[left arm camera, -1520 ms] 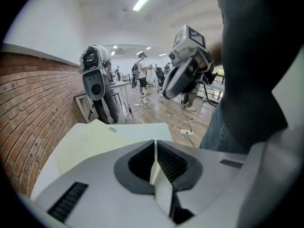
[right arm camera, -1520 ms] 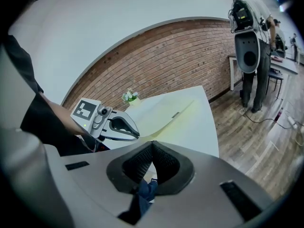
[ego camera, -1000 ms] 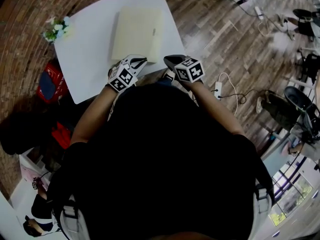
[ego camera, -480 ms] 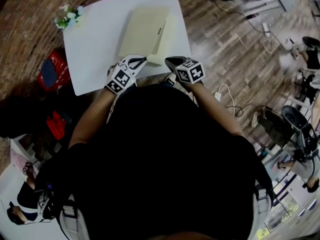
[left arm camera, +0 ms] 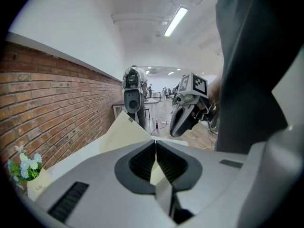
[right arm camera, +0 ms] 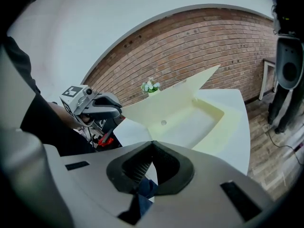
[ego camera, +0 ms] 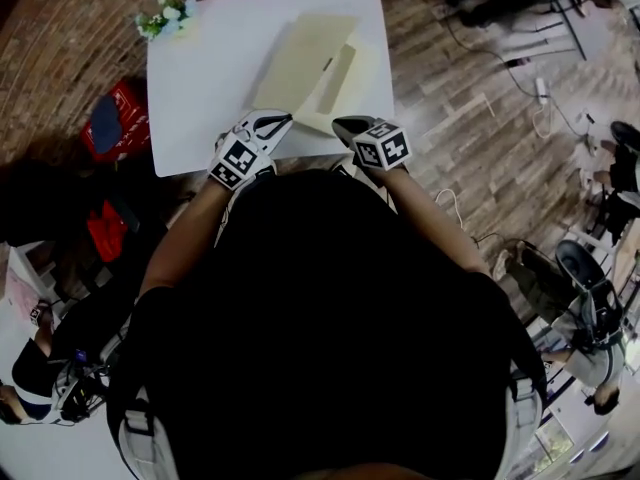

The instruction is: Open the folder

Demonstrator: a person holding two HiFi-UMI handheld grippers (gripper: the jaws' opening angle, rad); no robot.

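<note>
a cream folder is seen on a white table, on the table's right half, with its near end close to the table's near edge. the folder is partly opened: its cover is raised at a slant over the left side, with the free edge lifted and the far corner standing highest. the base is left flat on the table, and its shallow recess is exposed to the right of the cover. a small round fastener is seen on the inner face of the cover.

the left gripper is held at the near end of the folder. its jaws are pressed together, and the near corner of the cover's free edge is pinched between them, so the cover is held up by this gripper.

the right gripper is held just right of the left one, above the table's near edge and near the folder's near right corner. its jaws are closed tip to tip and nothing is held in them; no contact with the folder is seen.

a small bunch of flowers is placed at the table's far left corner, well apart from the folder. a red bag is seen on the brick floor to the left of the table.
</note>
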